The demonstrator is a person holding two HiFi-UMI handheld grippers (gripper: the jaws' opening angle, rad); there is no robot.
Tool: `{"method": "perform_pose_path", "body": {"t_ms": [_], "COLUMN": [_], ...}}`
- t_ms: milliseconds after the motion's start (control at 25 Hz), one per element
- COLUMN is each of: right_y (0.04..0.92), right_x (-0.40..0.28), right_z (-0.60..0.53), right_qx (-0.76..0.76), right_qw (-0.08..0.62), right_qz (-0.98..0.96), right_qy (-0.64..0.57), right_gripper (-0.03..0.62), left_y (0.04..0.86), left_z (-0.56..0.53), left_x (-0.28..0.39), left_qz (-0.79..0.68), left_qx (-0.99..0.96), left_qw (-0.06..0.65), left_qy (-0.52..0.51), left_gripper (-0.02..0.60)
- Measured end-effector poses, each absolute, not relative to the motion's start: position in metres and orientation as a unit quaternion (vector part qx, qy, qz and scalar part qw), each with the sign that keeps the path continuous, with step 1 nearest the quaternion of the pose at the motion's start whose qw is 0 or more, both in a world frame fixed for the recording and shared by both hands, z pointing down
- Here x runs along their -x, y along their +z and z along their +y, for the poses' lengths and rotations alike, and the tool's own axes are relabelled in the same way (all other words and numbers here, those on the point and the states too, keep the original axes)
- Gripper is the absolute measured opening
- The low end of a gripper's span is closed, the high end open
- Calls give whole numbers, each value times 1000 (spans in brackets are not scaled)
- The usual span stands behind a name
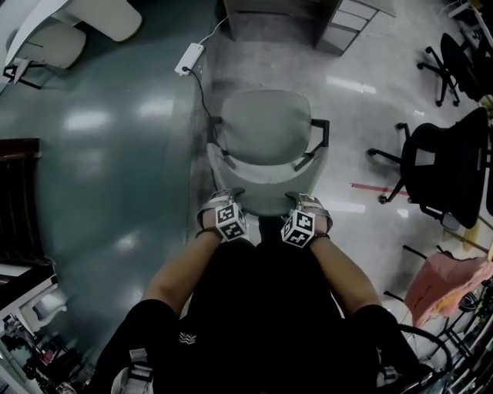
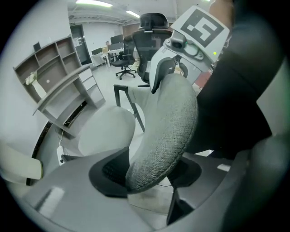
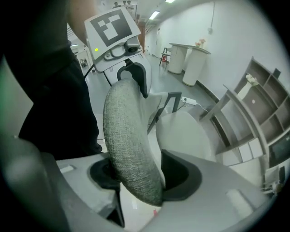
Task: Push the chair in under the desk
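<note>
A light grey office chair with a padded seat (image 1: 266, 127) stands right in front of me, facing the grey desk (image 1: 266, 17) at the top of the head view. Its woven grey backrest (image 1: 263, 202) curves between my hands. My left gripper (image 1: 222, 198) is shut on the backrest's left end, and the fabric (image 2: 165, 131) fills the gap between both pads (image 2: 111, 170). On the right end, my right gripper (image 1: 307, 202) is shut on the same backrest (image 3: 129, 140). The desk and its shelf unit (image 2: 59, 90) (image 3: 256, 113) stand beyond the seat.
A white power strip (image 1: 189, 58) with a black cable lies on the floor left of the chair. Black office chairs (image 1: 443, 165) stand to the right, with a pink cloth (image 1: 447, 285) nearer me. A beige chair (image 1: 58, 42) is at the far left.
</note>
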State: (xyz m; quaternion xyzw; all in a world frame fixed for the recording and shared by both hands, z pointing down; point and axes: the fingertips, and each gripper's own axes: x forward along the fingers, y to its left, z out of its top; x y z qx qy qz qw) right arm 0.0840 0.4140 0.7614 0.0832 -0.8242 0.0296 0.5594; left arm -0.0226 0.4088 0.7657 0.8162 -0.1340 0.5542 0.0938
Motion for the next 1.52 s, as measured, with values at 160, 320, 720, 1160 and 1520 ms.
{"method": "perform_pose_path", "body": {"t_ms": [160, 320, 720, 1160, 1520], "right_y": [757, 748, 752, 764, 762], "right_x": [-79, -76, -52, -51, -73], "right_z": [395, 377, 369, 325, 264], "right_qx": [-79, -77, -64, -81, -93], "right_qw": [556, 546, 541, 562, 582], "right_qz": [-827, -834, -838, -821, -805], "right_qy": [30, 30, 43, 64, 68], "right_gripper": [218, 218, 219, 218, 219], "left_y": [761, 753, 757, 764, 759], "left_z": [388, 370, 356, 309, 251], "left_x": [27, 28, 51, 54, 33], "left_qz": [-129, -124, -87, -85, -77], "left_qx": [-814, -812, -807, -810, -817], "left_qw": [96, 105, 100, 93, 94], "left_qy": [559, 560, 576, 573, 563], "left_gripper": [229, 229, 233, 235, 232]}}
